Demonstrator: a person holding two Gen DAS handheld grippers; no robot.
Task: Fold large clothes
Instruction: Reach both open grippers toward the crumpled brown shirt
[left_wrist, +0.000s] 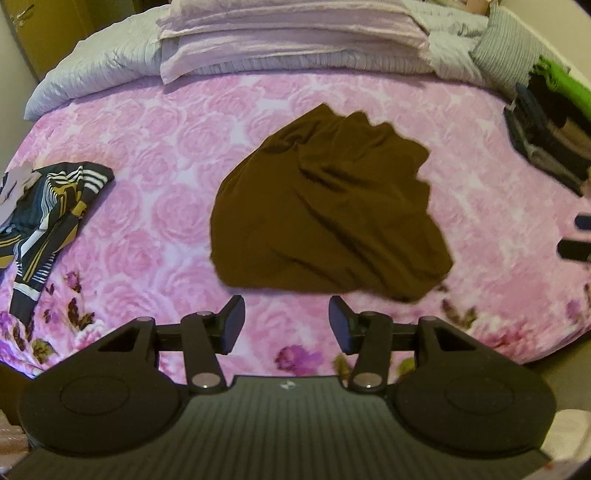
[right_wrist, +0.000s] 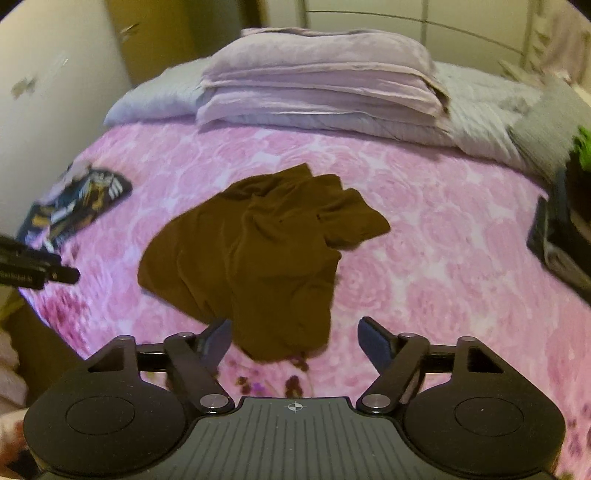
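Observation:
A crumpled brown garment (left_wrist: 325, 206) lies in a heap in the middle of the pink rose-patterned bed (left_wrist: 147, 155). My left gripper (left_wrist: 286, 321) hovers just short of the garment's near edge, jaws open with only bedspread between them. In the right wrist view the same brown garment (right_wrist: 251, 251) reaches down between the fingers of my right gripper (right_wrist: 295, 334), whose jaws stand wide open; the pads are clear of the cloth. The left gripper's tip (right_wrist: 40, 271) shows at that view's left edge.
A dark striped garment with gold bands (left_wrist: 48, 210) lies at the bed's left side. Lilac pillows (left_wrist: 288, 37) on a grey quilt (left_wrist: 92, 70) fill the far end. A pile of dark folded clothes (left_wrist: 546, 136) with a green item on top sits at the right edge.

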